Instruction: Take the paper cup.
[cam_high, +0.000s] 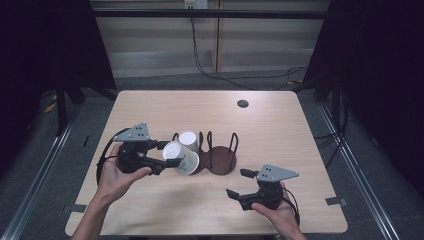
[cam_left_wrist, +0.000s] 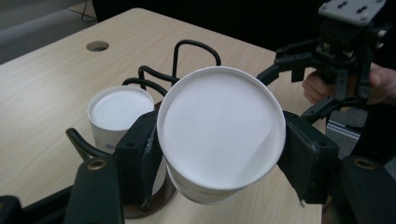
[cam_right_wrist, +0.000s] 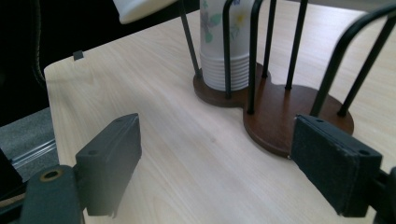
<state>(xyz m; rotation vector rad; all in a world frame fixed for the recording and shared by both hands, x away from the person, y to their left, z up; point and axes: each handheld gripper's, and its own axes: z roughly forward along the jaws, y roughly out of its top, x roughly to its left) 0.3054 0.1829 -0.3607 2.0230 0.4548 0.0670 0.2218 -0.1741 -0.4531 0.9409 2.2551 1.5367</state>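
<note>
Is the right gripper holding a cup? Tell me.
No: the right gripper has open jaws with bare table between them, while the left gripper clamps the paper cup.

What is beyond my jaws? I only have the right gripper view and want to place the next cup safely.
Observer: The left hand-held gripper is shut on a white paper cup, tilted beside the cup rack.
Operator: Is the rack partly filled?
Observer: Yes, a stack of cups stands in its left section; the right section's base is bare.
Operator: And my gripper?
Observer: The right hand-held gripper is open, holding nothing, near the table's front edge.
</note>
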